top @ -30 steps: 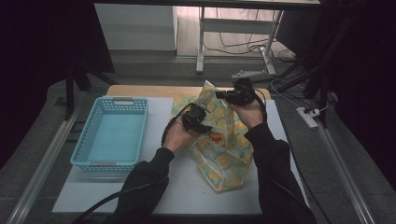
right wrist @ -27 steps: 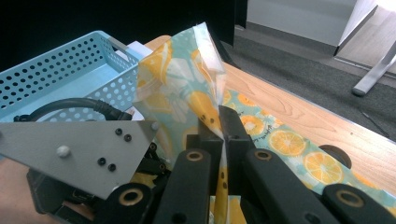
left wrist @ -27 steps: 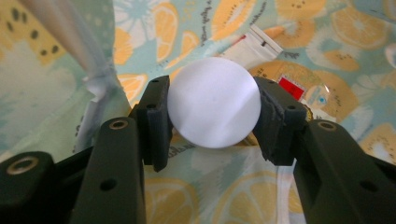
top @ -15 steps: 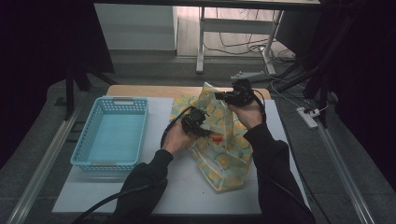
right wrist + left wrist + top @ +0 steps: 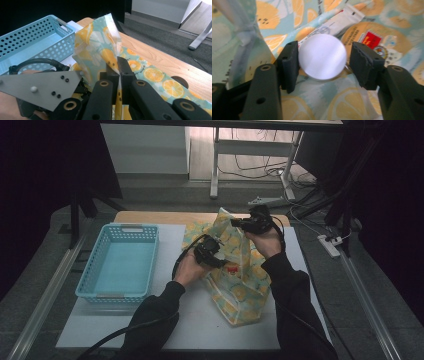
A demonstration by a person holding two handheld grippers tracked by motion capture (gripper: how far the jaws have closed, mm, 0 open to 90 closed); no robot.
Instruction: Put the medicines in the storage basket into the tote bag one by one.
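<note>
No word, brand or number can be read with certainty. In the left gripper view, a white flat packet [image 5: 342, 21] inside the translucent lemon-print plastic bag [image 5: 287, 15] carries small dark print and a greyish round mark, all too blurred to make out. Beside it a red square label [image 5: 370, 40] with white marks and a round emblem [image 5: 384, 50] are equally illegible

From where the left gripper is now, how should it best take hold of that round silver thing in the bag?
Grip the silver disc across its rim, coming straight on as the left gripper does now. Its flat round face sits between the open jaws, one rim side near each pad, inside the lemon bag the right gripper holds up.
</note>
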